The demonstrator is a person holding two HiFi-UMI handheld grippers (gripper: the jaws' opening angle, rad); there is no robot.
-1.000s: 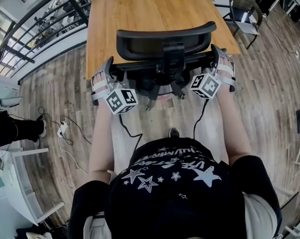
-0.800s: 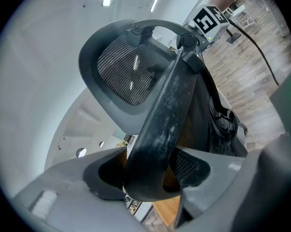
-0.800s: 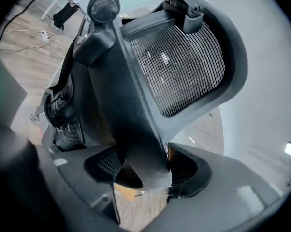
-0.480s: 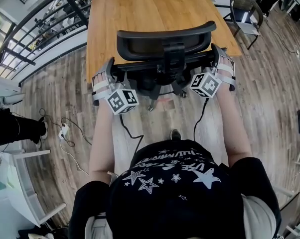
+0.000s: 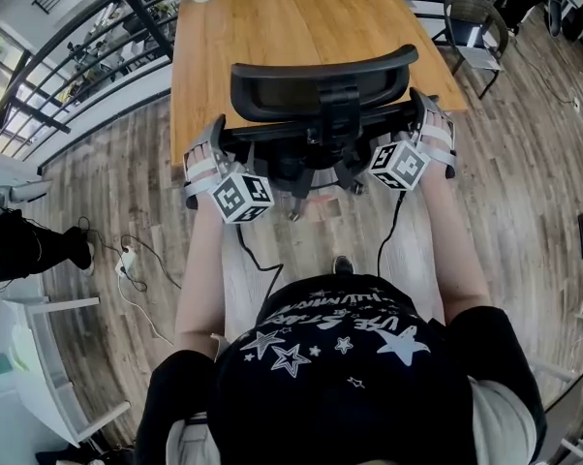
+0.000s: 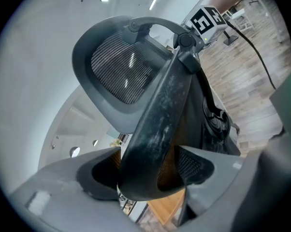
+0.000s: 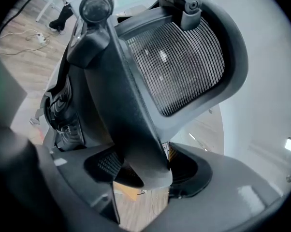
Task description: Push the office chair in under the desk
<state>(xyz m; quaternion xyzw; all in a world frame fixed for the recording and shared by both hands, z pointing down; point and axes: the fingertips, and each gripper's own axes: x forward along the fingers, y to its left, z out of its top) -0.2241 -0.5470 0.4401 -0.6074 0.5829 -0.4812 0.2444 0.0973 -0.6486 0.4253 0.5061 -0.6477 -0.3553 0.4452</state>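
Observation:
The black office chair stands with its seat under the wooden desk; its mesh headrest rises over the desk edge. My left gripper is at the left end of the chair's back frame. In the left gripper view that frame bar lies between the jaws of the left gripper, which are opening, with a gap at the right pad. My right gripper holds the right end. In the right gripper view, the right gripper is shut on the frame bar, below the mesh.
A second dark chair stands beyond the desk's right corner. A black railing runs along the left. Cables and a power strip lie on the wood floor, with white furniture and a person's leg at the left edge.
The chair and my left gripper have shifted slightly right in the head view. The right gripper has kept its hold in place. The leg at the left edge has moved.

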